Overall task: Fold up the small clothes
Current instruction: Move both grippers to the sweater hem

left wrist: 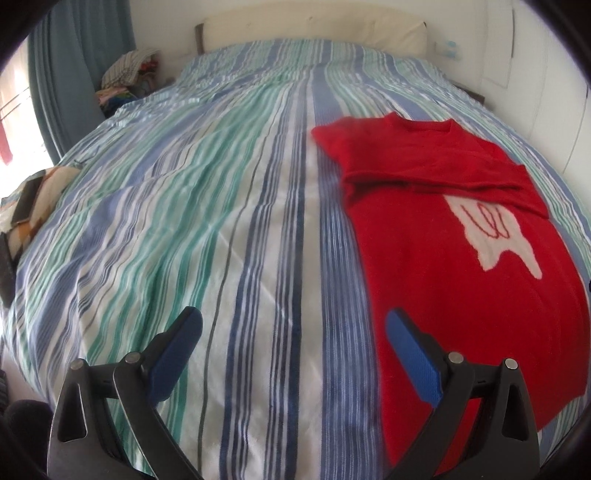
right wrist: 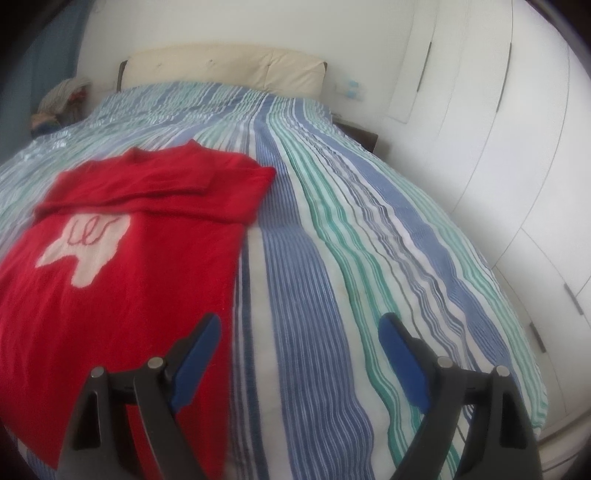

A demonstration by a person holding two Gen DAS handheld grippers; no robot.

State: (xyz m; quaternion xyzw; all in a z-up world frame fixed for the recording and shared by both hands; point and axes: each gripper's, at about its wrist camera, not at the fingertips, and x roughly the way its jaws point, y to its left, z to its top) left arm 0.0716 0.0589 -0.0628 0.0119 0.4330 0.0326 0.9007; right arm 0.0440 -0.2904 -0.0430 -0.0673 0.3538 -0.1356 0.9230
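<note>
My sweater (left wrist: 461,258) lies flat on the bed (left wrist: 221,221), long axis running near to far, between my two spread, empty hand-held grippers, left (left wrist: 293,334) and right (right wrist: 300,338), both about equally near its hem.

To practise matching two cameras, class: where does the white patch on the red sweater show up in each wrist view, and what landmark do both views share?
Left wrist view: the white patch sits right of centre, on the red sweater, below its folded sleeves.
Right wrist view: the white patch sits at the left, again below the sleeves.
Shared landmark: the cream headboard at the far end of the bed.
</note>
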